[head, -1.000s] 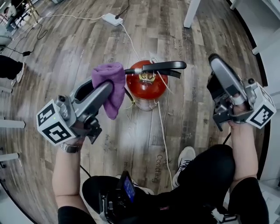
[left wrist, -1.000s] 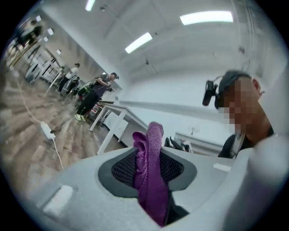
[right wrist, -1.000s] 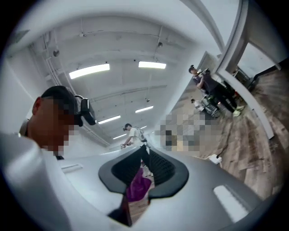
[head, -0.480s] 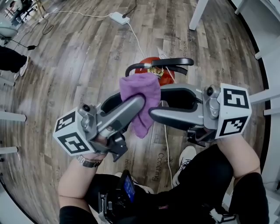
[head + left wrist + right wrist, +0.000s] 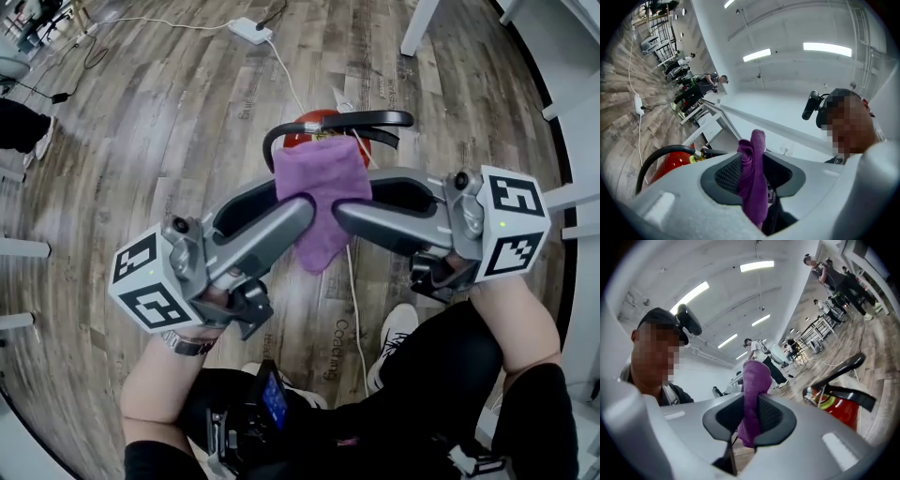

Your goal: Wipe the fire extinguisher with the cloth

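A purple cloth [image 5: 322, 197] hangs between my two grippers, held above a red fire extinguisher [image 5: 302, 129] that stands on the wood floor. From the left, my left gripper [image 5: 286, 202] has the cloth [image 5: 752, 183] between its jaws, which are opening while the pads still touch it. My right gripper [image 5: 356, 197] comes in from the right, its jaws closing on the same cloth [image 5: 752, 399]. The extinguisher's black handle [image 5: 375, 119] shows just beyond the cloth. Its red body [image 5: 670, 161] [image 5: 841, 408] appears in both gripper views, and the cloth hides most of it in the head view.
A white power strip [image 5: 250, 30] lies at the far end of the floor, with a white cable [image 5: 281, 70] running toward the extinguisher. A white table leg [image 5: 417, 28] stands far right. The person's shoe [image 5: 394, 333] and dark trouser legs lie below the grippers.
The right gripper swung in from the far right and took hold of the cloth. The left gripper carried the cloth rightward and nearer, over the extinguisher.
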Available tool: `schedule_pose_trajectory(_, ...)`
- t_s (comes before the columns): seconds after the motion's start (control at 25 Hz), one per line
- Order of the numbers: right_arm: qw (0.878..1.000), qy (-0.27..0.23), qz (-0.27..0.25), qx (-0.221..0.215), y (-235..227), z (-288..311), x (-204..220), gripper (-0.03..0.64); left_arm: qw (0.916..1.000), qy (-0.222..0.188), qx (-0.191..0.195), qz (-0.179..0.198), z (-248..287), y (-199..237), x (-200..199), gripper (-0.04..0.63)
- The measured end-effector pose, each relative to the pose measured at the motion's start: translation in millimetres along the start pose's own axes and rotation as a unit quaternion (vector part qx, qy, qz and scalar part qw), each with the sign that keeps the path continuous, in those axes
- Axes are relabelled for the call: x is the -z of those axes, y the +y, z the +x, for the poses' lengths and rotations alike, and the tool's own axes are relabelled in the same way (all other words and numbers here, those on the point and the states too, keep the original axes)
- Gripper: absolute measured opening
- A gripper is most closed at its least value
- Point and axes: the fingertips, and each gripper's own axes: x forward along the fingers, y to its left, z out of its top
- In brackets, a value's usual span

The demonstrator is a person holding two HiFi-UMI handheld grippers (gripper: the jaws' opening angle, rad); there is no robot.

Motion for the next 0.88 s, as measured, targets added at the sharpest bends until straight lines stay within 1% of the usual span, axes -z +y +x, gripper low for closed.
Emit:
schedule_pose_trajectory(0.04,1.0,-0.019,0.003,0.009,-4,-10,-8,0.061,1.0,-0.003,-0.003,0.004,-2,1,-1,0.138)
schedule_pose_trajectory(0.12,0.996,-0.085,0.034,0.022,-16,-36,-29,0.06,0.9999,-0.011,-0.007,0.007,-8,4,-5,0.138)
schedule_pose_trajectory(0.2,0.984,-0.162,0.072,0.019,-25,-62,-51,0.06,0.9999,-0.01,-0.007,0.01,-14,4,-5,0.12)
schedule_pose_trajectory(0.24,0.978,-0.19,0.082,0.016,-29,-74,-59,0.06,0.9999,-0.005,-0.003,0.014,-15,2,-4,0.052)
schedule_pose_trajectory(0.28,0.974,-0.208,0.085,0.016,-33,-83,-63,0.06,0.9998,0.0,0.003,0.018,-15,0,-3,-0.003)
schedule_pose_trajectory(0.36,0.974,-0.21,0.076,0.028,-42,-95,-62,0.06,0.9994,0.014,0.011,0.028,-14,-2,0,-0.004)
schedule_pose_trajectory(0.44,0.978,-0.19,0.067,0.05,-49,-99,-48,0.06,0.9988,0.028,0.014,0.039,-14,-2,6,-0.005)
schedule_pose_trajectory(0.52,0.979,-0.179,0.068,0.067,-53,-99,-32,0.06,0.9978,0.042,0.021,0.046,-16,-7,14,-0.005)
schedule_pose_trajectory(0.6,0.977,-0.179,0.086,0.082,-63,-102,-16,0.06,0.9963,0.058,0.027,0.058,-18,-14,23,-0.005)
schedule_pose_trajectory(0.72,0.968,-0.19,0.13,0.097,-82,-108,6,0.061,0.9941,0.076,0.028,0.072,-21,-18,34,-0.005)
schedule_pose_trajectory(0.88,0.962,-0.203,0.167,0.075,-99,-101,29,0.061,0.9945,0.085,0.014,0.059,-30,-14,42,-0.005)
